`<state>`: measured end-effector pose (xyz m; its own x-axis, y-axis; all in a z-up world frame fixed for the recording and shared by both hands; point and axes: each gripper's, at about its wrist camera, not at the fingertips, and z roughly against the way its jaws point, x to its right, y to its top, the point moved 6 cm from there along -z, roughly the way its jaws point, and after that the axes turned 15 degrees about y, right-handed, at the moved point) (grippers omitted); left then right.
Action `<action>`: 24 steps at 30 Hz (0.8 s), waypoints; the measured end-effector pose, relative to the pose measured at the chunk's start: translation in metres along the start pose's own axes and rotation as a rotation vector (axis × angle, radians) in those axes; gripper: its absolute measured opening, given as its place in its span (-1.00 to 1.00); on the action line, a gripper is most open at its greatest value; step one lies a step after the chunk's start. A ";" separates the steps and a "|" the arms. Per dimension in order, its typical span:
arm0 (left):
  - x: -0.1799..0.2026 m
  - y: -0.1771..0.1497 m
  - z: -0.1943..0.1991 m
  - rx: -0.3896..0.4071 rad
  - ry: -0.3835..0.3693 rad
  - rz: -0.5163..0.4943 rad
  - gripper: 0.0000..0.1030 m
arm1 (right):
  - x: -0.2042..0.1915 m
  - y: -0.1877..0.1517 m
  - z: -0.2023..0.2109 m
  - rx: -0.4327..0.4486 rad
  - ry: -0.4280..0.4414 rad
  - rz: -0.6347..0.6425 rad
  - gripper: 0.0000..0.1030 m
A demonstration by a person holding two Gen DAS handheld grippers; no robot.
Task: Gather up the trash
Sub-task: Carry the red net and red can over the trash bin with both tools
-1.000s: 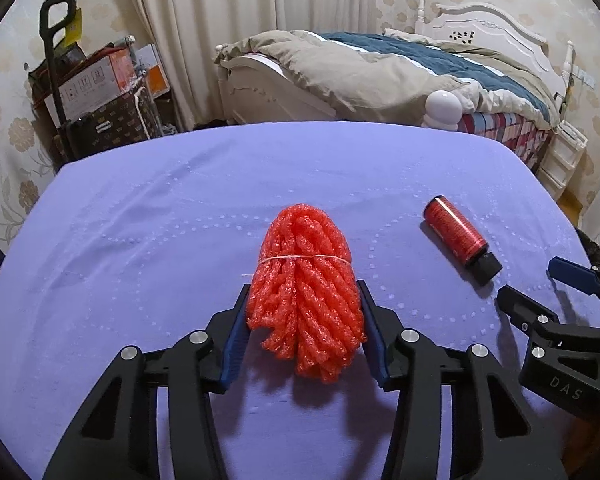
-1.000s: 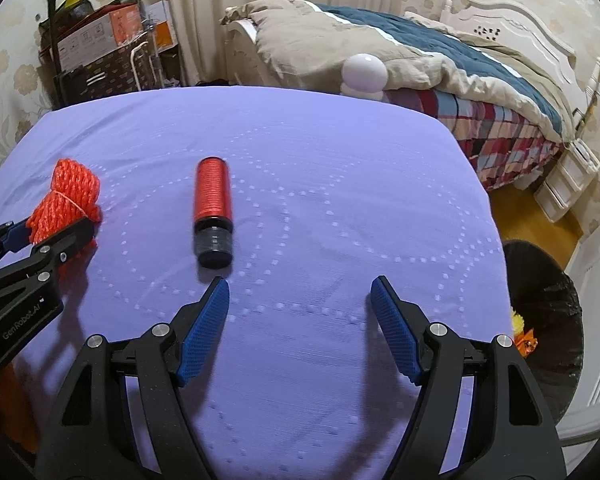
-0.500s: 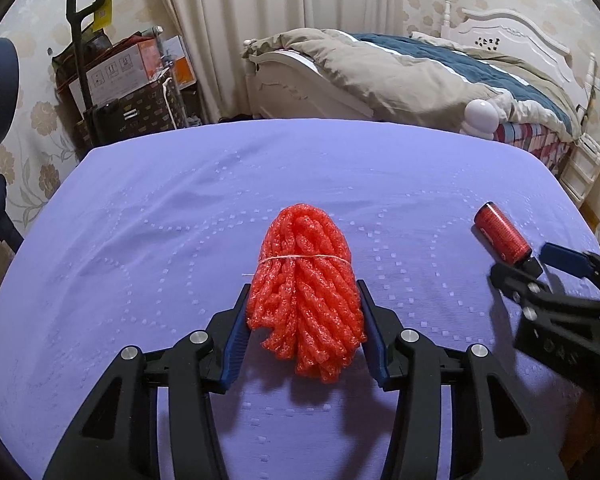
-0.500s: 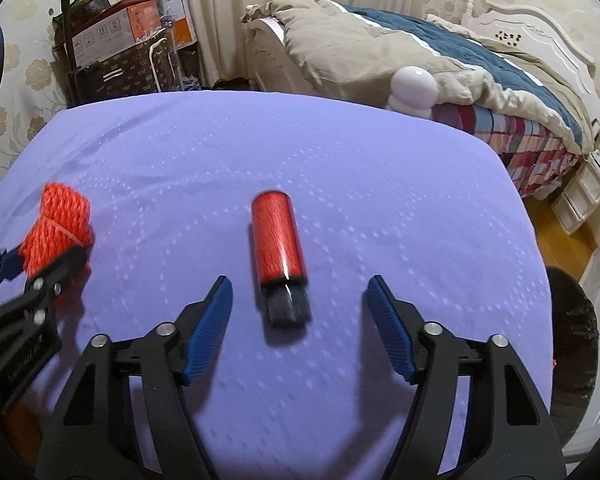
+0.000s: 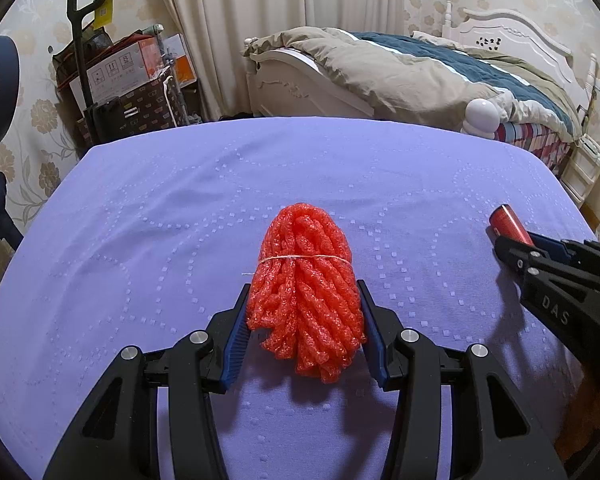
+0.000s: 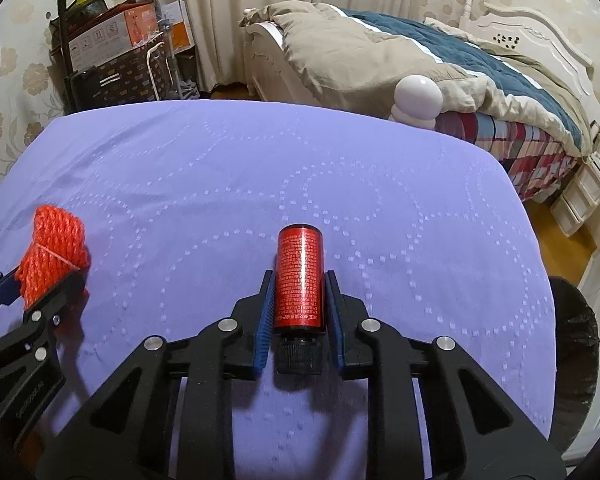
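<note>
The left tongs (image 5: 302,340) are clenched on a bundle of orange-red foam netting tied round with a thin string (image 5: 306,292); both blue pads press into its sides, and the bundle lies on the lilac quilted cloth of the table (image 5: 180,208), its rounded end pointing to twelve o'clock. In the right wrist view the same bundle sits at nine o'clock, near the table's left edge.

The right tongs (image 6: 300,308) have just been closing, and the red cylindrical bottle with a black screw cap (image 6: 299,280) is between them. The blue pads now touch its sides, gripping it low on the body just above the cap. The bottle lies along the table with the cap toward the camera and its flat base pointing to twelve o'clock. From the left wrist view it shows at three o'clock, only its far end poking past the tongs.

A black bin lined with a dark bag (image 6: 572,344) stands off the table at three to four o'clock in the right wrist view. Beyond the table, at one o'clock, is a white bed with a beige and teal quilt (image 6: 380,44).
</note>
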<state>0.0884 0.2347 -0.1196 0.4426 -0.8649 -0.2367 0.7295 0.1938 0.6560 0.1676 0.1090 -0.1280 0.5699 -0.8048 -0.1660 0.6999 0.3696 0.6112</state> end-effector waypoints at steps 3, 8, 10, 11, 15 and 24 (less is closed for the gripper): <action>0.000 0.000 0.000 0.000 -0.001 -0.002 -0.06 | 0.001 -0.006 0.006 0.001 0.006 -0.005 -0.55; 0.004 -0.003 0.006 0.005 -0.013 -0.004 -0.06 | 0.007 -0.021 0.021 0.009 0.015 -0.026 -0.55; 0.008 -0.005 0.010 0.010 -0.022 -0.009 -0.06 | 0.011 -0.027 0.030 0.016 0.017 -0.039 -0.55; 0.010 -0.005 0.013 0.012 -0.027 -0.010 -0.07 | 0.012 -0.030 0.033 0.020 0.016 -0.042 -0.55; 0.024 -0.008 0.026 0.031 -0.053 -0.017 -0.07 | 0.021 -0.042 0.054 0.045 0.009 -0.061 -0.55; 0.071 -0.010 0.068 0.089 -0.136 -0.068 -0.08 | 0.057 -0.067 0.104 0.116 -0.042 -0.122 -0.55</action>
<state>0.0774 0.1397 -0.0947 0.3145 -0.9306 -0.1871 0.7034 0.0962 0.7042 0.1080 -0.0102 -0.0981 0.4635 -0.8599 -0.2138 0.7072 0.2136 0.6740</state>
